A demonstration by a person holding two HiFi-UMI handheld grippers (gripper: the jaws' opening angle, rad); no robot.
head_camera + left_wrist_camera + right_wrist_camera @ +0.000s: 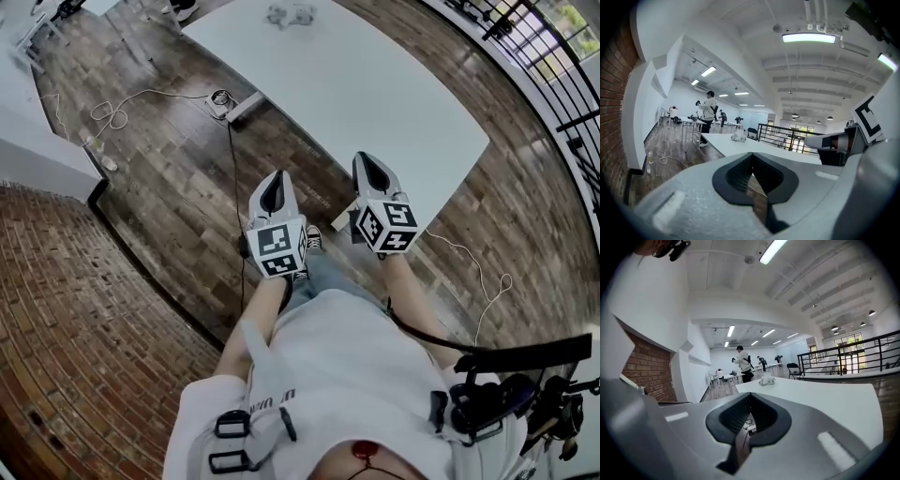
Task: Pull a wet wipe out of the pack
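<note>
- Head view: the left hand-held gripper [273, 192] and the right hand-held gripper [377, 172] are held by the white tabletop's [375, 84] near edge. The wet wipe pack [291, 14] lies at the far end, well apart.
- Left gripper view: the jaws are pressed together with nothing between them. The pack's print is too small to read.
- Right gripper view: the jaws are pressed together and empty.

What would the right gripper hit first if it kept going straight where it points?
Probably the white table, short of the wet wipe pack at its far end; nothing nearer shows, though depth is unclear.
</note>
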